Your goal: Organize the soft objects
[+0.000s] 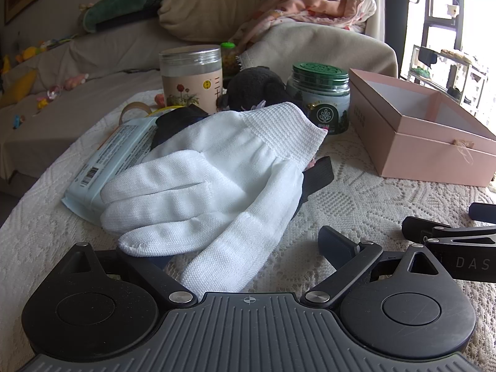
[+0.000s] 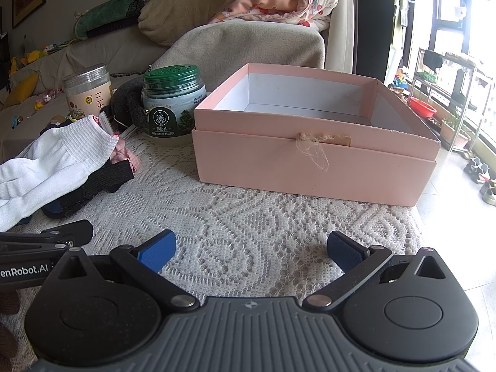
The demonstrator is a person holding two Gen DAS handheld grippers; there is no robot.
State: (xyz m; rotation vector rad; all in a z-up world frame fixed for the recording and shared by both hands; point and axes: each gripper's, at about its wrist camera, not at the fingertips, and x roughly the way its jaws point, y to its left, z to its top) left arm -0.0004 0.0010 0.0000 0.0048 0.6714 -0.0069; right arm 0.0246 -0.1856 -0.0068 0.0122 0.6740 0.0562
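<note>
White glove (image 1: 214,170) lies on the lace tablecloth (image 1: 356,204), draped over a blue packet (image 1: 114,158) and black fabric (image 1: 319,173). Left gripper (image 1: 245,248) jaws stand wide, straddling the glove's fingertips; contact cannot be told. Long axis runs diagonally: cuff toward the green-lidded jar (image 1: 319,93), fingers toward the gripper. Right gripper (image 2: 251,251) jaws stand wide, empty, facing the pink box (image 2: 313,142). Its side reads "DAS"; the left gripper's reads "enRobot.AI".

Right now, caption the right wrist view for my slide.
Open right gripper hovers over lace tablecloth before the empty pink box; white glove at left.
</note>
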